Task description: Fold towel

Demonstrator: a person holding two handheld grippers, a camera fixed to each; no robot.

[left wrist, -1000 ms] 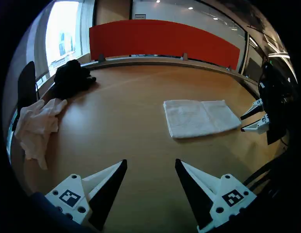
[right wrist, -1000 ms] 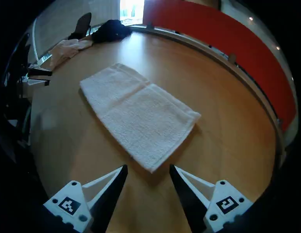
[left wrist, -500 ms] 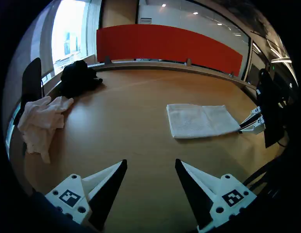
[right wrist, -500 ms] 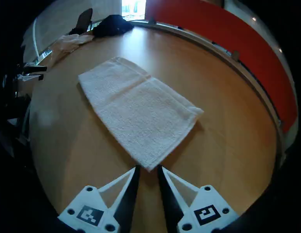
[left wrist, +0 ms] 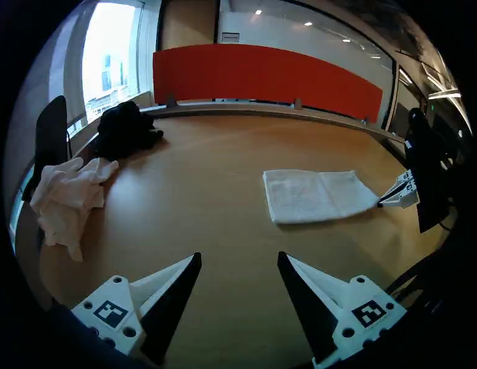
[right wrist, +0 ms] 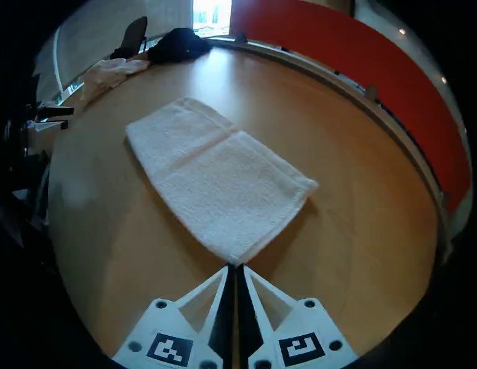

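Right up close in the left gripper view, we've got the left gripper (left wrist: 238, 255) with its jaws spread wide, and between them there's just bare wooden table (left wrist: 207, 203). Ahead of those jaws and off to their right lies the white towel (left wrist: 318, 195). It's folded flat into a rectangle with a crease across its middle, well apart from the left fingers. At the towel's right edge we can see the right gripper (left wrist: 386, 201), its tips right at the cloth.

Over to the right gripper view: the jaws are drawn together to a thin sliver, and the towel's nearest corner sits right at the tips. Whether that corner is actually caught between them, we cannot tell. From there the towel runs ahead of the jaws and to their left, flat on the table.

Farther out from the left jaws, off to their left, we see a crumpled white cloth (left wrist: 66, 197) at the table's edge. Beyond it sits a black bundle of fabric (left wrist: 124, 126), with a dark chair back (left wrist: 50, 132) beside them. At the very back, straight ahead, a red partition (left wrist: 263, 77) runs along the table's far side, with a bright window (left wrist: 109, 61) to its left.
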